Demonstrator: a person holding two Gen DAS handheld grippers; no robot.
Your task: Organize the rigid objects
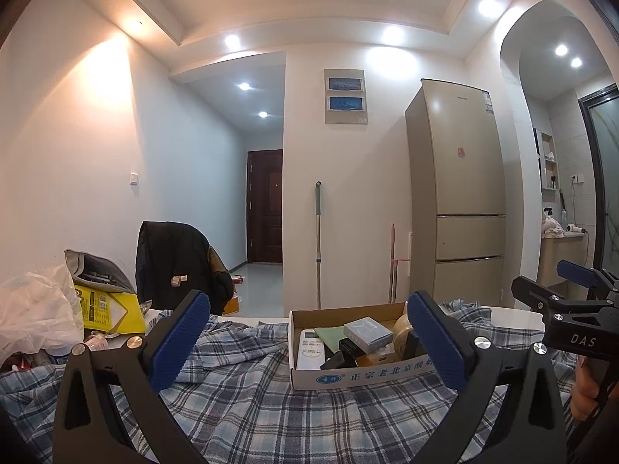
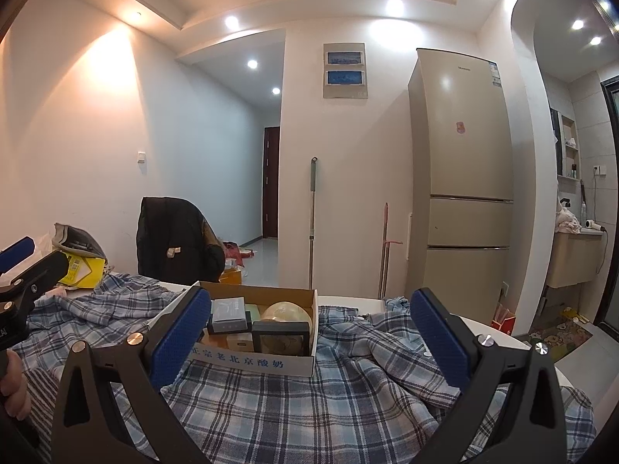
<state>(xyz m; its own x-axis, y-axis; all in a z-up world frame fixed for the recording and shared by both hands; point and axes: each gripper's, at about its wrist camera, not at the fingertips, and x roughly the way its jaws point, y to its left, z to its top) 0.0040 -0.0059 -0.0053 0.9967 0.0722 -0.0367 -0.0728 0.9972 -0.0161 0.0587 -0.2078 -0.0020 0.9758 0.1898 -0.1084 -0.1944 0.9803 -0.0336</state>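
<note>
Two hand-held grippers hover over a surface draped in blue plaid cloth (image 1: 247, 406), both with blue-padded fingers spread wide and nothing between them. The left hand-held gripper (image 1: 307, 342) faces a shallow cardboard box (image 1: 348, 377) printed with blue Chinese lettering, which sits on the cloth just ahead and slightly right of its centre. Packed inside the box are a white remote control (image 1: 311, 350), a pale blue-grey carton (image 1: 367, 332), a green flat item (image 1: 329, 333), a roll of clear tape (image 1: 402, 332) and some small dark cases.

From the right hand-held gripper (image 2: 311, 342), the same box lies ahead and to the left, its left end hidden behind the left finger; a black-framed case (image 2: 281, 335) stands at the front, with the tape roll behind it. What the frame holds is hard to make out.

At the far left of the surface sit a yellow packet (image 1: 110, 311) and a crumpled plastic bag (image 1: 35, 309). Behind, a chair (image 1: 174, 266) carries a dark jacket, a mop (image 1: 318, 243) leans against the wall, and a tall beige refrigerator (image 1: 460, 189) stands to the right.
</note>
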